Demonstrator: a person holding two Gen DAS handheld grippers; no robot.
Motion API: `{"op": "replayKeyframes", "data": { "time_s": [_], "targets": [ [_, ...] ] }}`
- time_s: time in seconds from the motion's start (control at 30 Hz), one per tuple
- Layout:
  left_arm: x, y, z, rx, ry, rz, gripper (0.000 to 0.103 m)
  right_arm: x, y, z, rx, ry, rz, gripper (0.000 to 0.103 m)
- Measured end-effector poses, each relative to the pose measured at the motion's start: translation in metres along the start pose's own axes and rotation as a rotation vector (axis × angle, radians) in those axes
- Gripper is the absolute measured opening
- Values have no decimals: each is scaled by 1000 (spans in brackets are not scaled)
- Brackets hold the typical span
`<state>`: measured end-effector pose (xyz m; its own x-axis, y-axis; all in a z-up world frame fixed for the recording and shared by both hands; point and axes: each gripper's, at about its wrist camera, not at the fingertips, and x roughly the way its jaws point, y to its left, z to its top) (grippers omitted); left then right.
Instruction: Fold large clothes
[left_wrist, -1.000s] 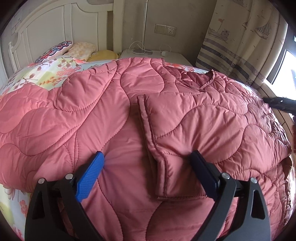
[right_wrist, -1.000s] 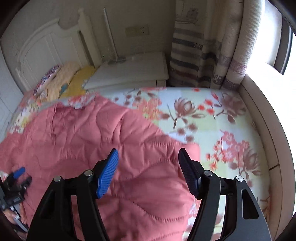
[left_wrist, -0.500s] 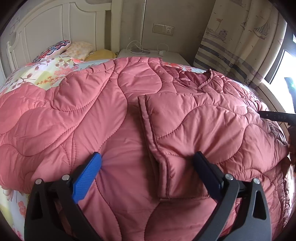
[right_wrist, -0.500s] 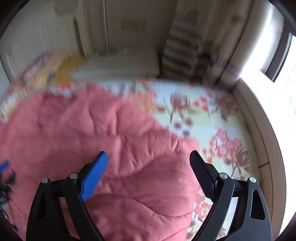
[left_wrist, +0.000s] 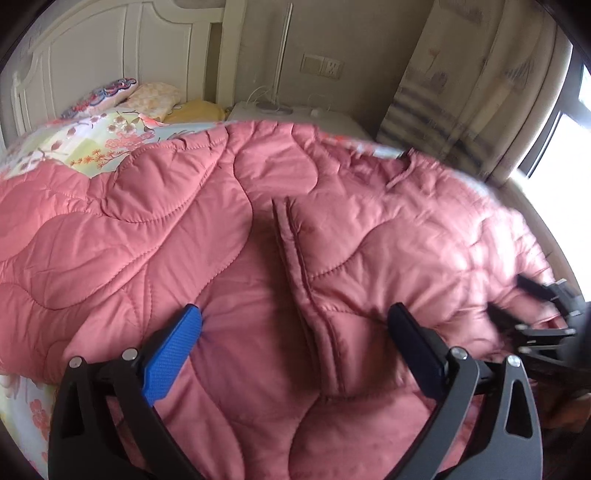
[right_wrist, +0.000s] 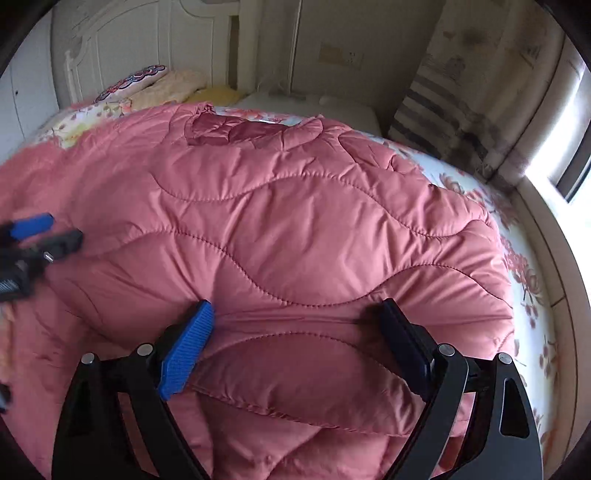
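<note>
A pink quilted coat (left_wrist: 229, 236) is spread over a bed (left_wrist: 107, 144) with a floral sheet, and most of the mattress is covered by it. In the left wrist view a folded panel with a piped edge (left_wrist: 295, 266) is seen lying on top of the coat, running from the middle toward the near edge. The neckline (right_wrist: 236, 131) is seen at the far side in the right wrist view, with darker lining showing inside it.

The left gripper (left_wrist: 295, 339) is held wide, pointed down at the coat. Its blue pad (left_wrist: 173, 350) is set on the lower layer to the left of the piped edge, while the dark finger (left_wrist: 413, 347) is set on the folded panel to the right. The fabric is dimpled at both tips, but nothing is pinched between them.

The right gripper (right_wrist: 295, 332) is likewise spread wide. A taut crease of fabric is stretched between its blue pad (right_wrist: 188, 350) and dark finger (right_wrist: 402, 339), both tips being pressed into the coat near its near edge; no fold is clamped.

Pillows (left_wrist: 110, 92) are stacked against a white headboard (left_wrist: 110, 44). A nightstand (left_wrist: 291, 110) is placed beside the bed, and a patterned curtain (left_wrist: 476, 85) is hung at the right by a bright window.
</note>
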<state>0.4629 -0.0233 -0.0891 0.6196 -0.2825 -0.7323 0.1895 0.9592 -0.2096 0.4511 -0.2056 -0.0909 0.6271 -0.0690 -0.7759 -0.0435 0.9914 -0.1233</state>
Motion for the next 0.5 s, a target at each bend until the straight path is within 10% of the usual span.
{"op": "replayKeyframes", "data": {
  "time_s": [0.17,0.37,0.5],
  "targets": [
    [-89,76,-9,-284,-227,-82,96,-2,0,-2,17,-10,13,87],
    [-156,242,-63,-767,-361,131,94,8,-8,-2,20,-11,19,87],
    [-185,304,-92,-905,-459,188,92,7,-7,-2,22,-12,20,87]
  ]
}}
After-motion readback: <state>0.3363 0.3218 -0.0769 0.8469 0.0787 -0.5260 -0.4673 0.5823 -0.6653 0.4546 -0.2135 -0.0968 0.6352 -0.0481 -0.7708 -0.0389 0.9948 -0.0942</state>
